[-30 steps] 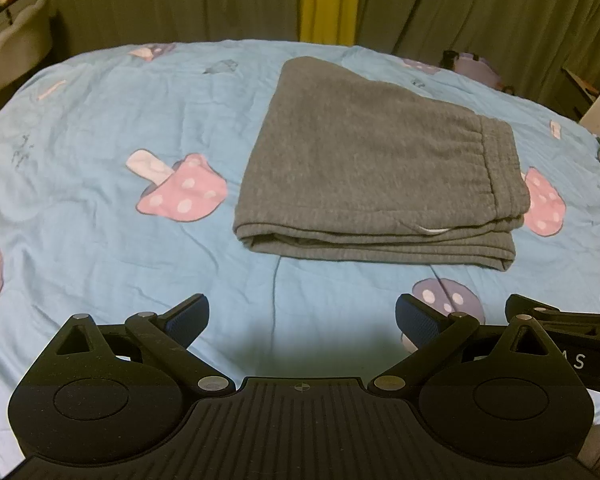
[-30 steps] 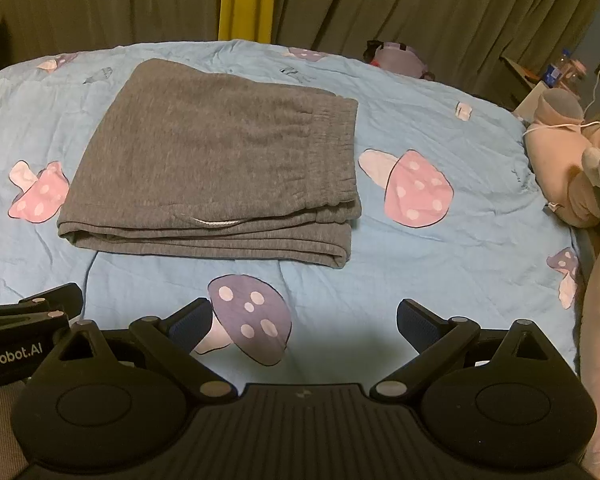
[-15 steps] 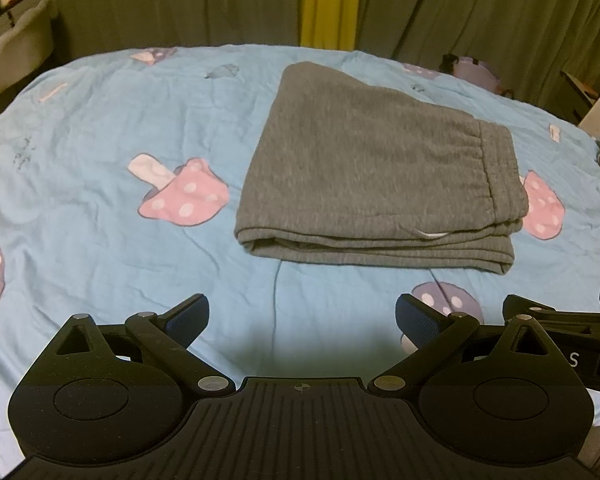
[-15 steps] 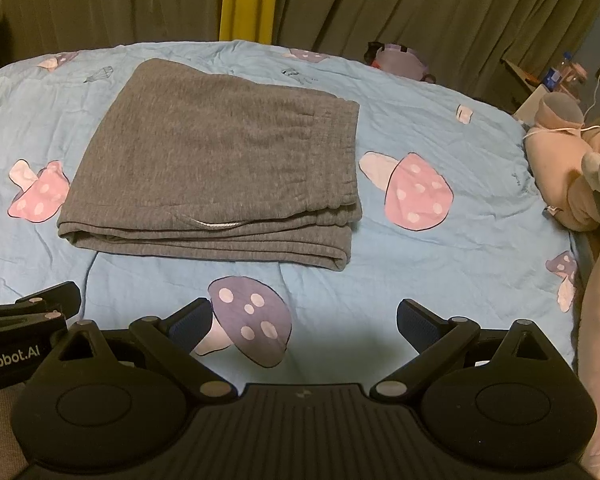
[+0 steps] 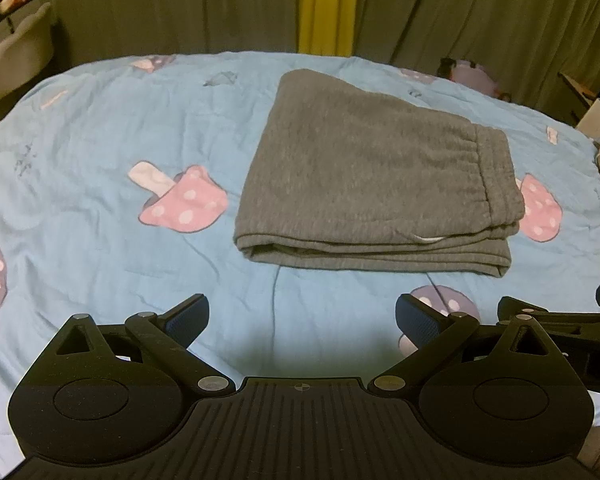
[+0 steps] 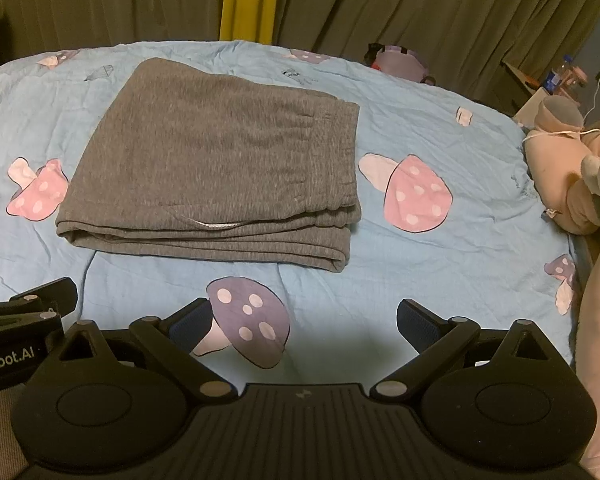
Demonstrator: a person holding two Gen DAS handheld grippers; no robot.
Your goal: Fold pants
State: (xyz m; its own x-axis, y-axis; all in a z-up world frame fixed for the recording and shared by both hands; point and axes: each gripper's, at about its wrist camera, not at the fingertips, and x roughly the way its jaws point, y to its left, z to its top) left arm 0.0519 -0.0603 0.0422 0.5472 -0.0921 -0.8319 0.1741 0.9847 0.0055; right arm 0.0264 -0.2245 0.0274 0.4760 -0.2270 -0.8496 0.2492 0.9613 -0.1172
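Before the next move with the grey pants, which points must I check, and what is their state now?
1. Left claw open and empty: ok.
2. Right claw open and empty: ok.
3. Grey pants folded into a flat stack on the blue blanket: ok.
4. Layers aligned at the near edge: ok; far edge: cannot tell.
5. Both claws clear of the pants: ok.
6. Plush toy apart from the pants: ok.
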